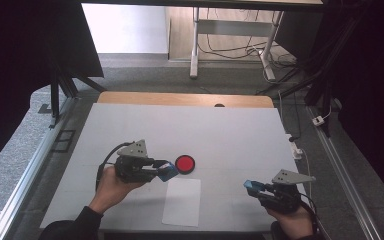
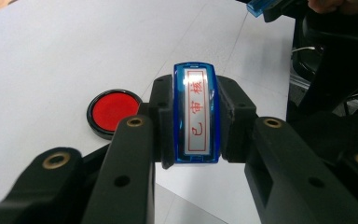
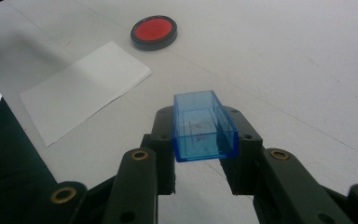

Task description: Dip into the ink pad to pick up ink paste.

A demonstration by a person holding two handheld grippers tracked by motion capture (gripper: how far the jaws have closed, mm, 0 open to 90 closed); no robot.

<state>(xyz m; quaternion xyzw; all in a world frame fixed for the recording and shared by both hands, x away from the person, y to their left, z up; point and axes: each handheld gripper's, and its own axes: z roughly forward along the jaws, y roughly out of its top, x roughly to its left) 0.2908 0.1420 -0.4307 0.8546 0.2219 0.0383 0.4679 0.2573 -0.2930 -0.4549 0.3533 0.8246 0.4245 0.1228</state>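
My left gripper (image 2: 196,116) is shut on a blue stamp (image 2: 196,114) whose white label with red characters faces the camera. In the high view that left gripper (image 1: 166,171) hovers just left of a round red ink pad (image 1: 185,163) in a black case. The ink pad (image 2: 113,112) lies on the table beside the left jaw. My right gripper (image 3: 204,133) is shut on the stamp's clear blue cap (image 3: 203,127), hollow side up. In the high view the right gripper (image 1: 253,187) sits near the table's front right. A white paper sheet (image 1: 182,201) lies between the hands.
The grey table top (image 1: 220,135) has a wooden strip (image 1: 185,99) along its far edge. Metal rails (image 1: 25,180) run along both sides. A white desk frame and cables (image 1: 230,47) stand on the floor beyond. The ink pad (image 3: 154,31) and paper (image 3: 84,88) lie ahead of the right gripper.
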